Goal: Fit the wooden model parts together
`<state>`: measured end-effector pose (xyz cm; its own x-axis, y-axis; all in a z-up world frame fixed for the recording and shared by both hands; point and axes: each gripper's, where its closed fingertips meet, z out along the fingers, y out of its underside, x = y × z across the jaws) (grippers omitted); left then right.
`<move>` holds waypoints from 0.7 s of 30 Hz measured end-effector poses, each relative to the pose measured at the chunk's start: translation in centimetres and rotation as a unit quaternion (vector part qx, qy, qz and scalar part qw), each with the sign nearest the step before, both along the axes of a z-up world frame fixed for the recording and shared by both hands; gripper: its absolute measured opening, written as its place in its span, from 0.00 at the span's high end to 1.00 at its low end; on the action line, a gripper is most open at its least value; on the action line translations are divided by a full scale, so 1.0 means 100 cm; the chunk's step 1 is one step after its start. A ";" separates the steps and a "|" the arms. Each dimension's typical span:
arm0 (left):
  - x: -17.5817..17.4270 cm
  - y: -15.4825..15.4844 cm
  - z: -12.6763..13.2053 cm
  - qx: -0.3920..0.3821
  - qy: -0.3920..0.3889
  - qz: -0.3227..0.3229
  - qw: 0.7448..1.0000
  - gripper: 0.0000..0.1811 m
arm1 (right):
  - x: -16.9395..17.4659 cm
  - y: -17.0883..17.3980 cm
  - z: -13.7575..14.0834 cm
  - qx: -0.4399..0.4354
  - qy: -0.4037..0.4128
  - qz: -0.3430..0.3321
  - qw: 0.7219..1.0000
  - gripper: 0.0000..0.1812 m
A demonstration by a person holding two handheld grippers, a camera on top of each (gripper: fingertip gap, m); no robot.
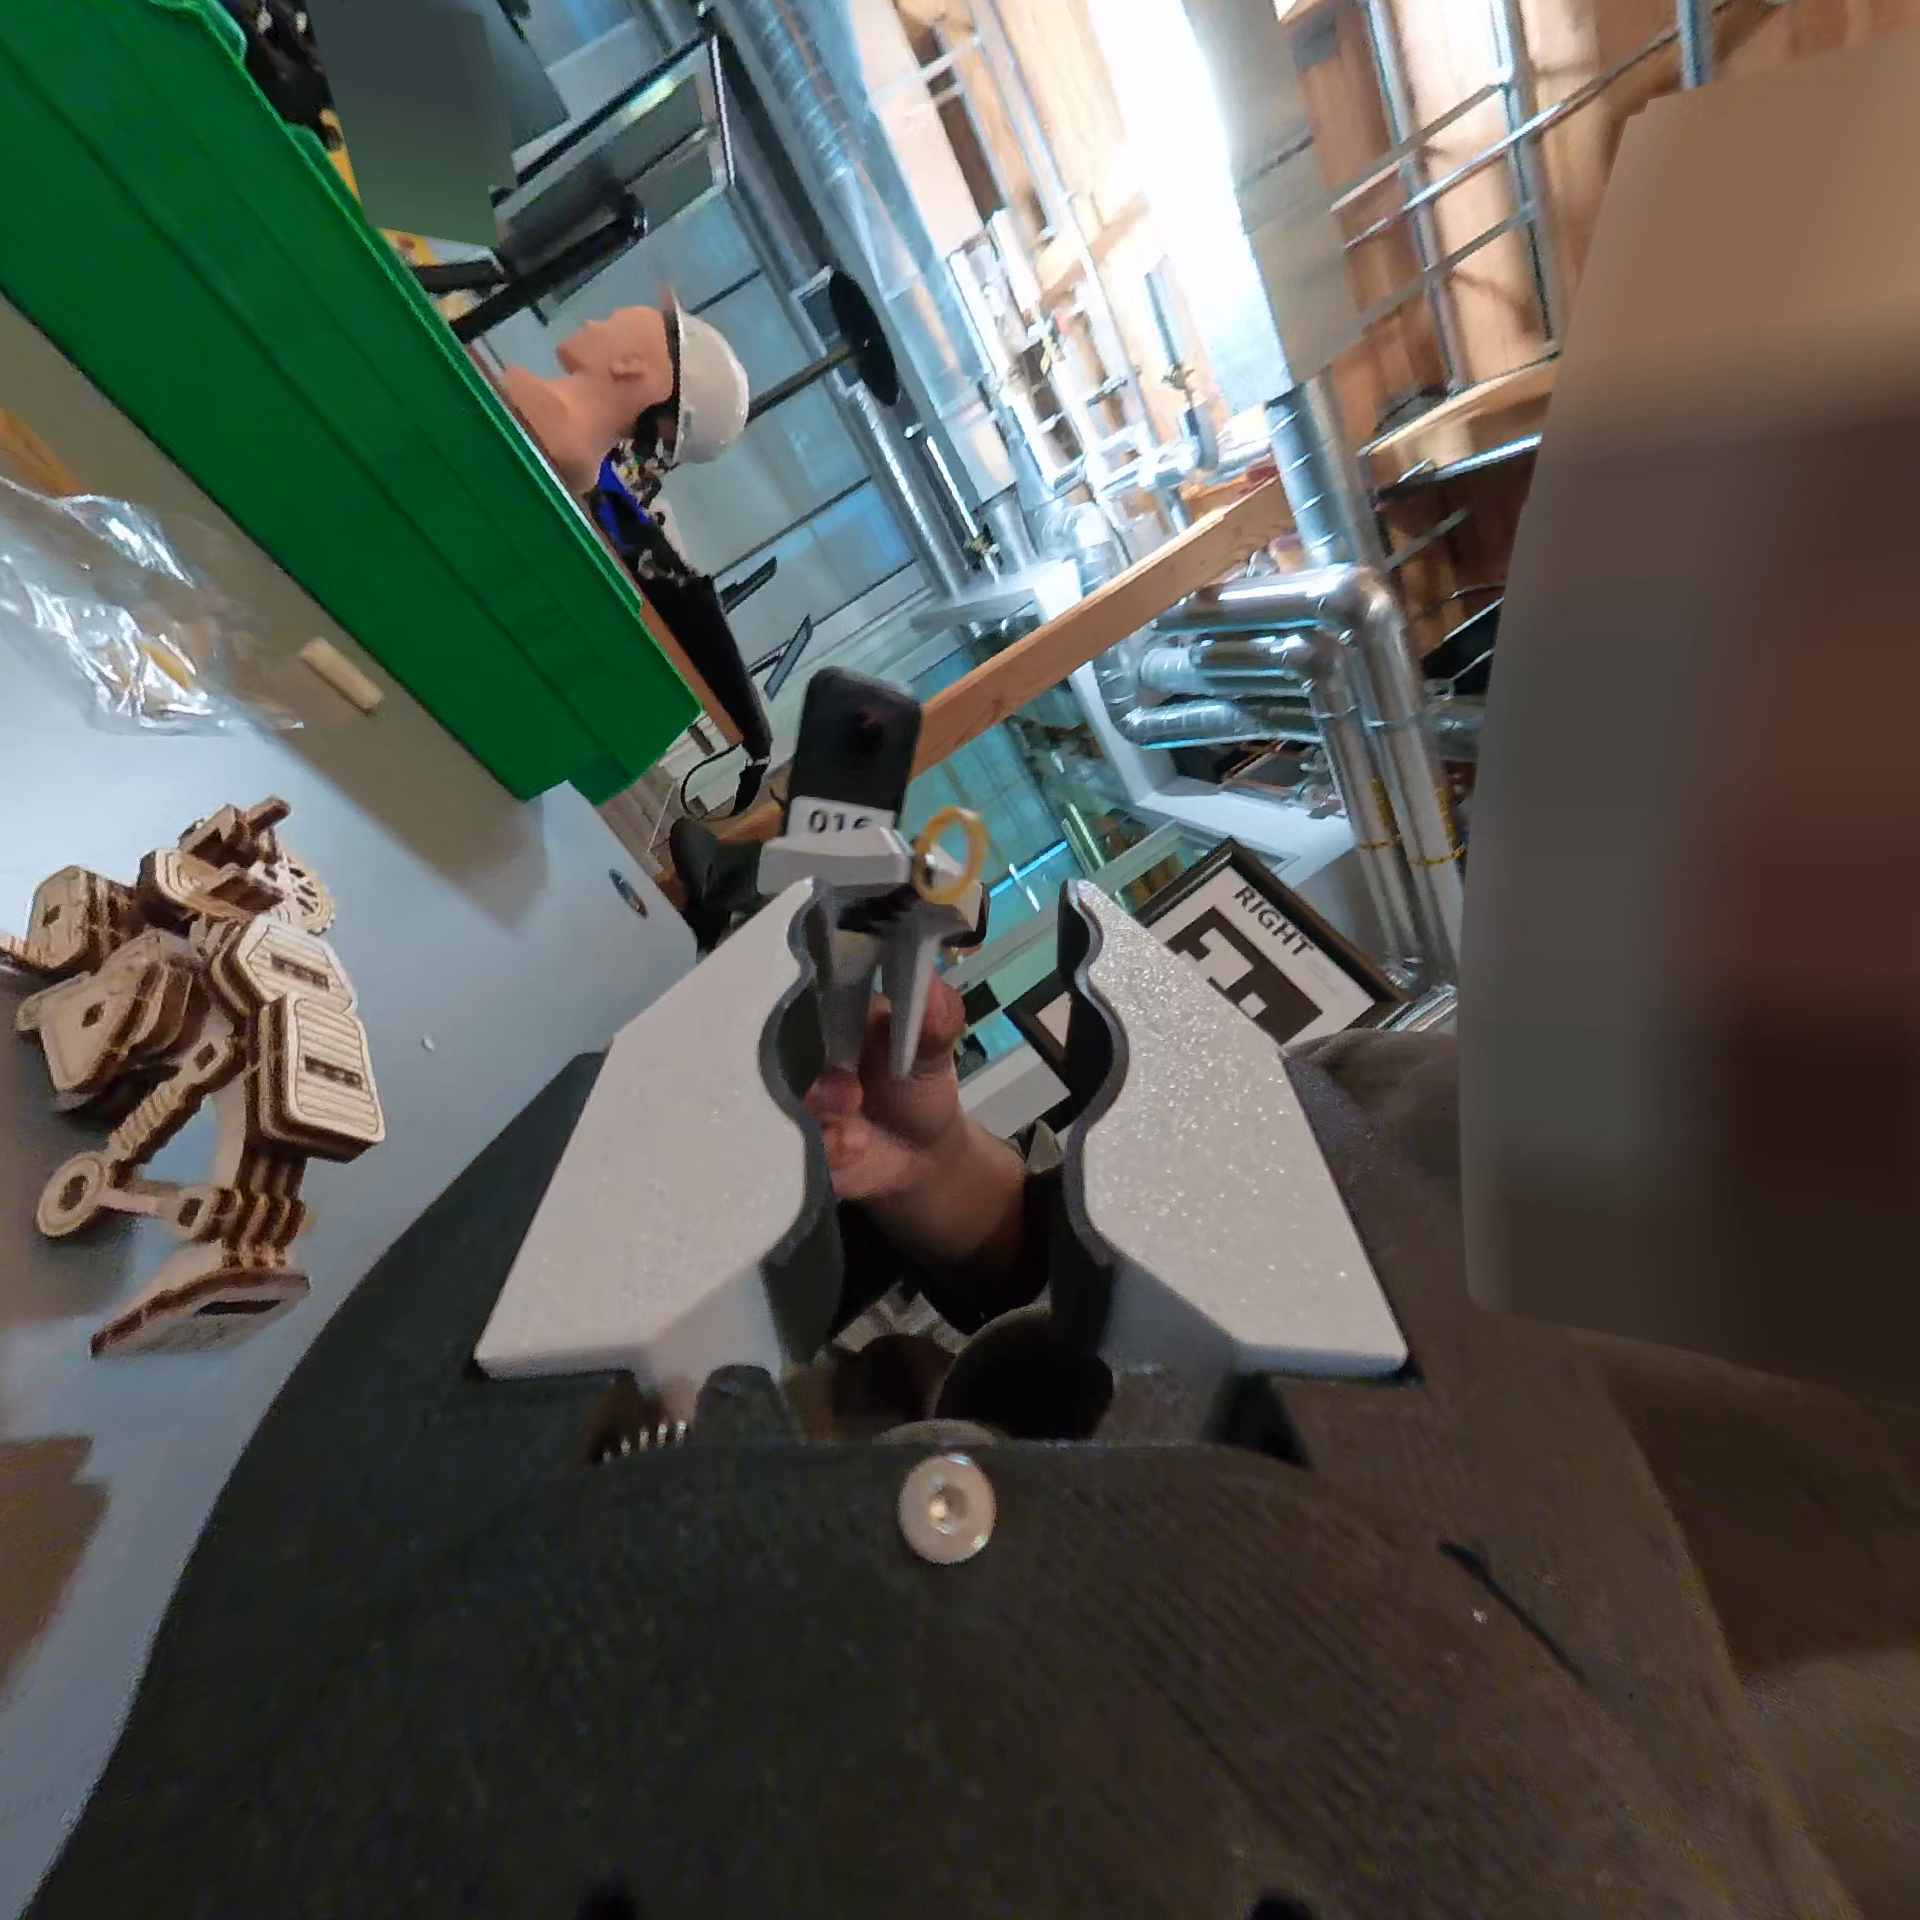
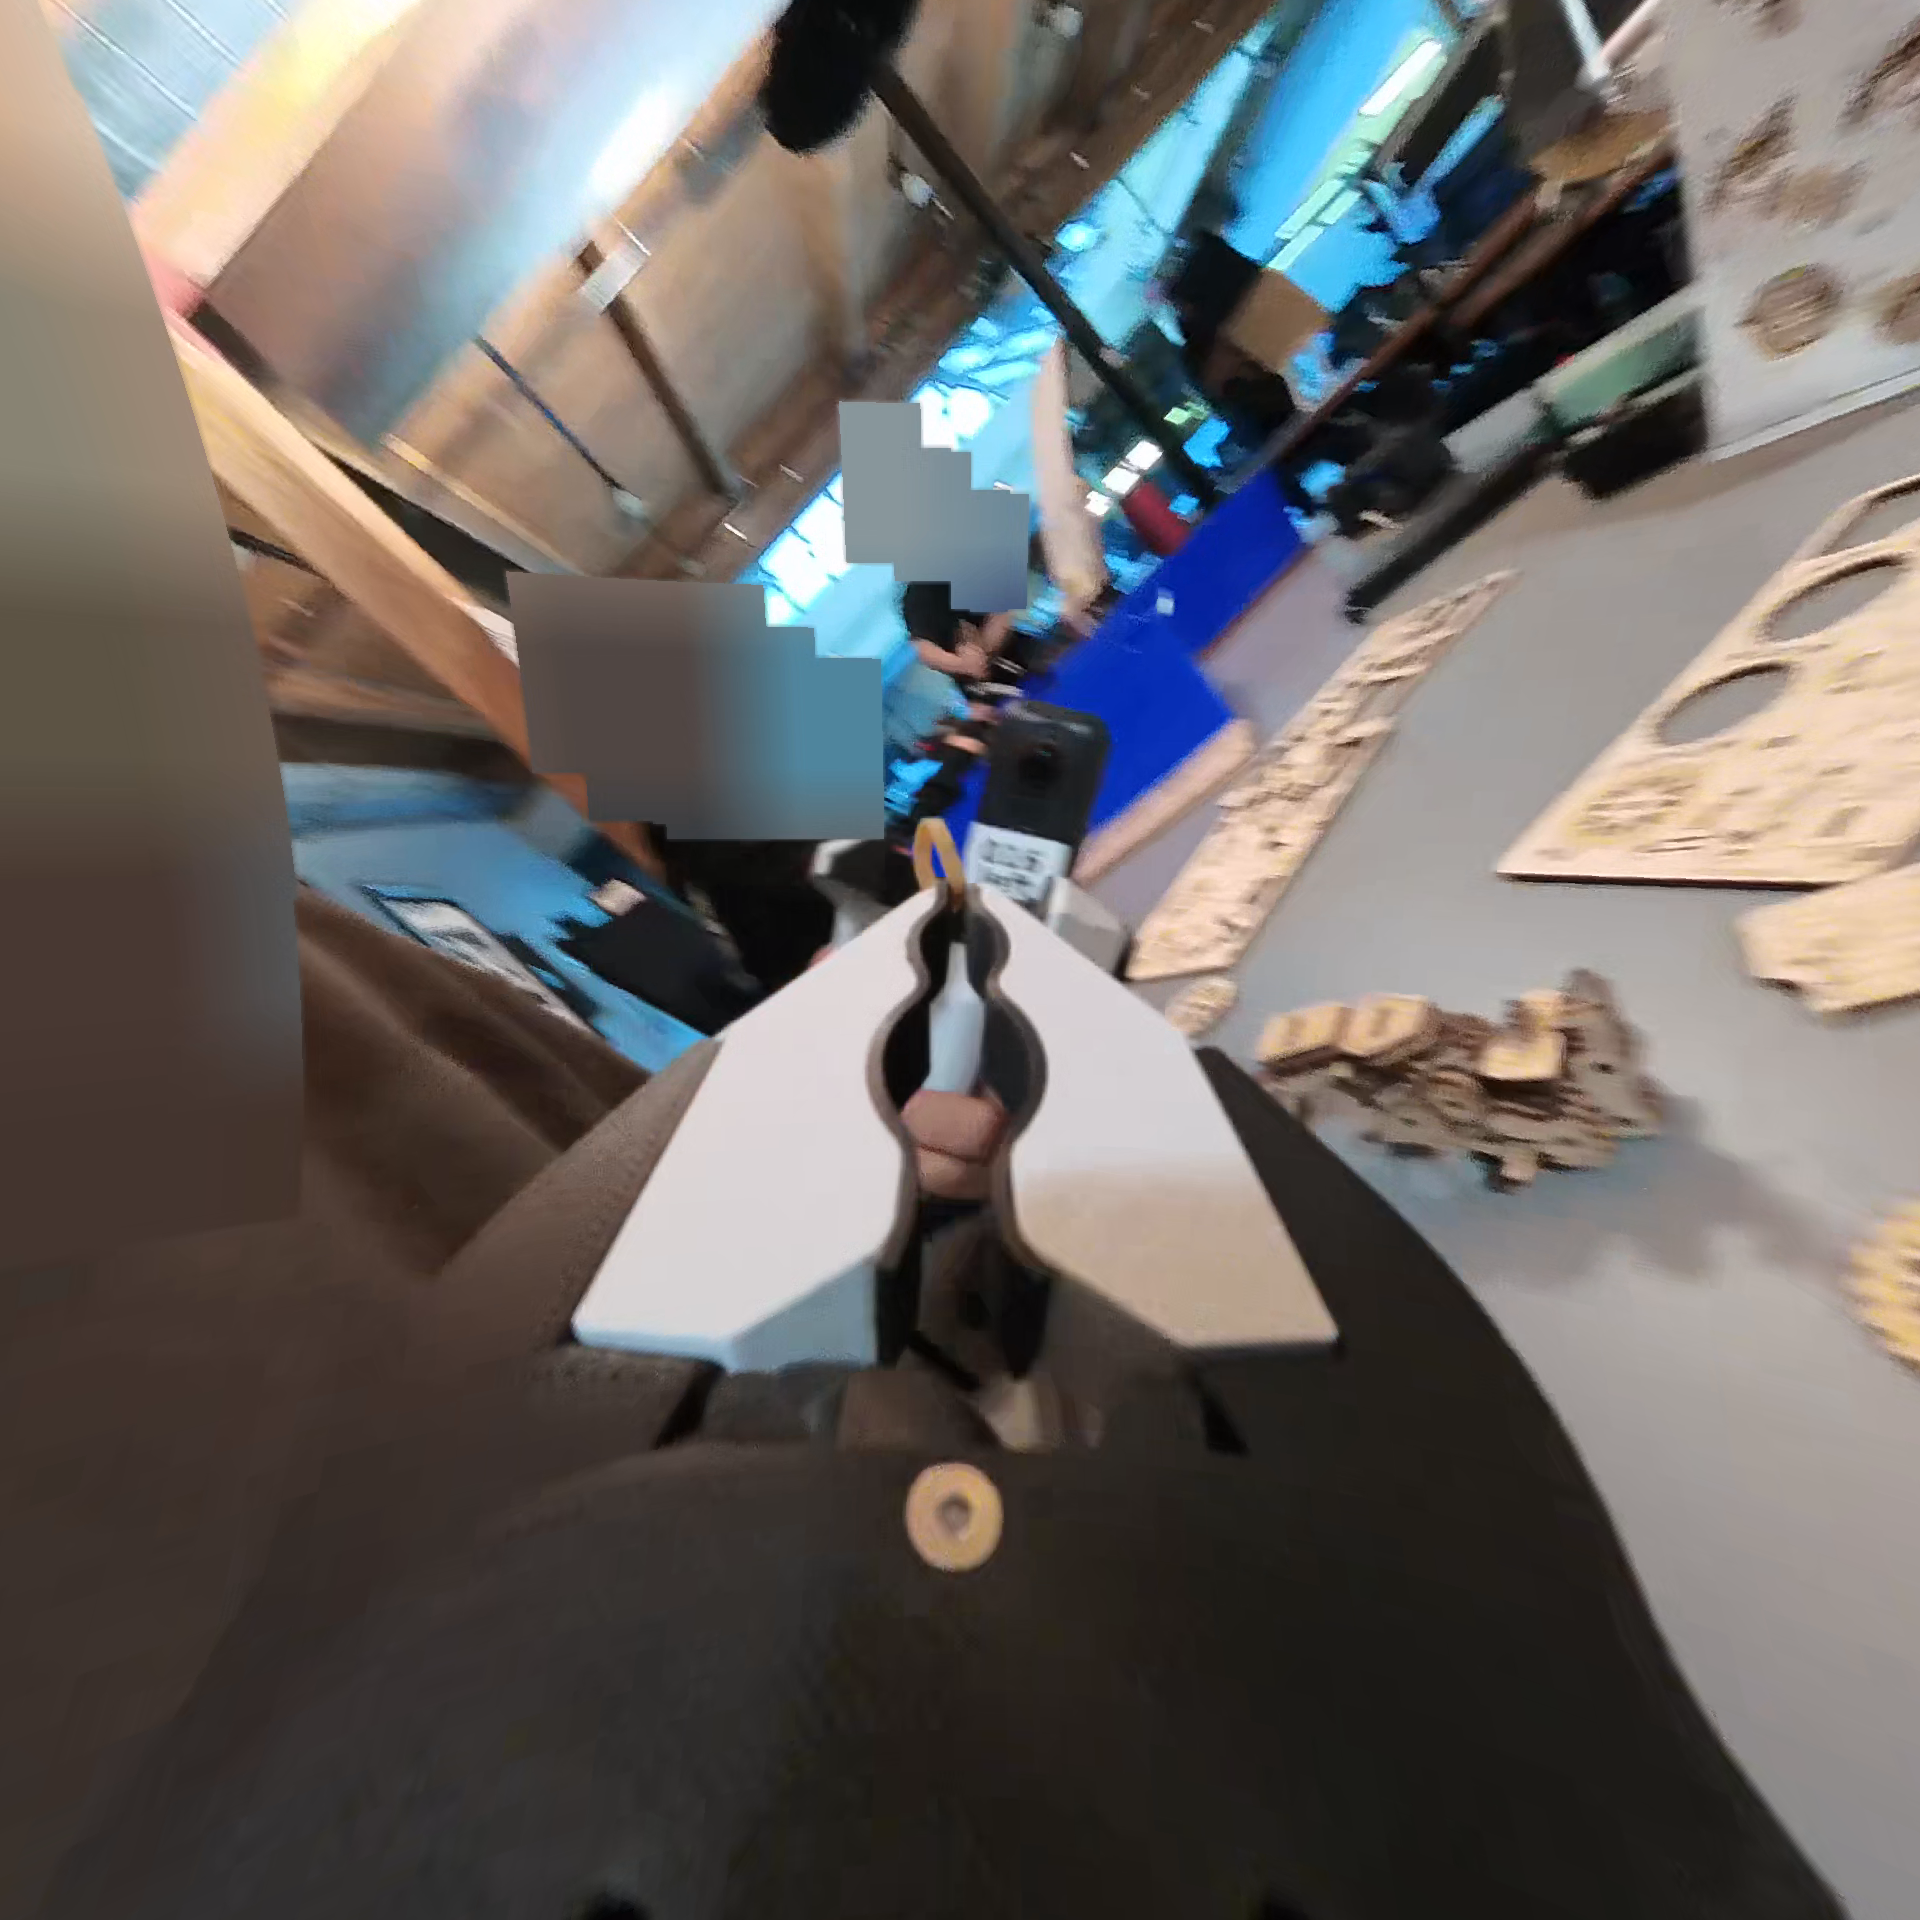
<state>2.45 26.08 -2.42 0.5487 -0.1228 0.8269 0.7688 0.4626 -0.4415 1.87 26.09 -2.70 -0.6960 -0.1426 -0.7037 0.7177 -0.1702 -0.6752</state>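
Note:
The partly built wooden model (image 1: 197, 1049) lies on the grey table (image 1: 457, 935), left of my left gripper (image 1: 940, 904). That gripper is open, empty and raised off the table. It faces my right gripper (image 1: 878, 1039), which a hand holds close in front of it. In the right wrist view my right gripper (image 2: 951, 906) has its tips together with nothing between them. The model (image 2: 1455, 1070) lies to its lower right. One white finger of the left gripper (image 2: 956, 1023) shows through the right gripper's jaws. A yellowish band loop (image 1: 945, 857) sits on the right gripper's body.
A green crate (image 1: 312, 395) stands at the table's back left, next to a crumpled clear plastic bag (image 1: 94, 613). Laser-cut wooden sheets (image 2: 1745, 727) and loose parts (image 2: 1247, 831) lie on the table to the right. A brown sleeve (image 2: 436, 1091) is close on the left. The grippers are tip to tip, or close to it.

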 end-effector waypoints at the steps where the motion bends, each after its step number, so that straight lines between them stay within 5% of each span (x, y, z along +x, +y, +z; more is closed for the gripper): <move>1: 0.000 0.002 -0.002 -0.010 -0.002 -0.003 1.000 0.78 | -0.002 0.000 -0.006 0.031 0.025 -0.011 0.999 1.00; 4: -0.007 0.001 -0.012 -0.060 0.002 0.033 0.998 0.82 | 0.001 -0.004 -0.016 0.093 0.087 -0.018 0.992 1.00; 6: -0.010 -0.002 -0.018 -0.101 0.017 0.062 0.993 1.00 | 0.003 -0.006 -0.020 0.114 0.108 -0.020 0.987 1.00; 14: -0.013 -0.007 -0.021 -0.120 0.025 0.073 0.990 1.00 | 0.002 -0.005 -0.013 0.075 0.081 -0.008 0.994 1.00; 21: -0.007 -0.002 -0.016 -0.127 0.053 0.063 0.988 1.00 | 0.015 -0.009 -0.018 0.105 0.168 0.015 0.980 0.98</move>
